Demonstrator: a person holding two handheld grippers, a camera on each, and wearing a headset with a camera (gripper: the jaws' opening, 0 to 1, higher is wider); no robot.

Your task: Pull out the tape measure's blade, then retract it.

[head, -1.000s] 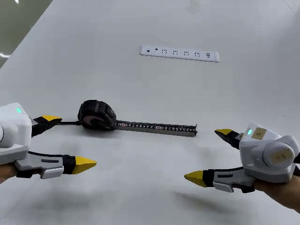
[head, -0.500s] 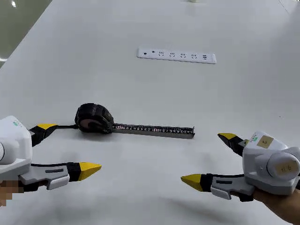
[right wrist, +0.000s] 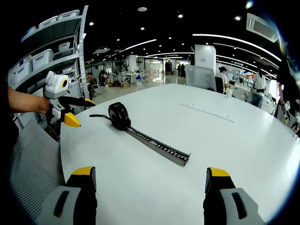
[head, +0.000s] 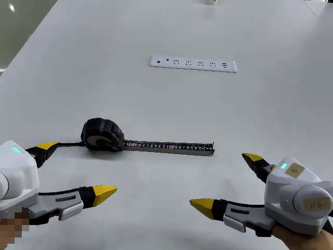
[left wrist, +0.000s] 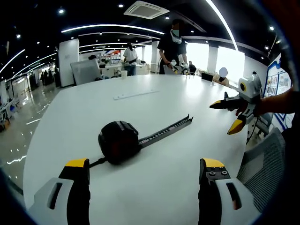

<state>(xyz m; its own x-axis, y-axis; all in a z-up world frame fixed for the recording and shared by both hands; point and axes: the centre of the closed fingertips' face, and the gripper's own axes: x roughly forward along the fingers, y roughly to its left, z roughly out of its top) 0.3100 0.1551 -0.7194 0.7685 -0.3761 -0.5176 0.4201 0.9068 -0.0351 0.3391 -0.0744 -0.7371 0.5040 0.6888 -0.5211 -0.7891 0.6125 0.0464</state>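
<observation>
The tape measure lies on the white tabletop, with its blade drawn out to the right. The left tool and the right tool hover low on either side, pointing inward. Both have their jaws wide open and hold nothing.

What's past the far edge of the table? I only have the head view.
Observer: In the left gripper view, a person in a dark top stands at the far side of the table.
Operator: And what's behind my left claw?
Observer: The right gripper view shows shelving stacked with pale bins beyond the left claw.
Operator: Does the tape's tip lie flat?
Observer: No. In the left gripper view the end hook stands up from the blade.
</observation>
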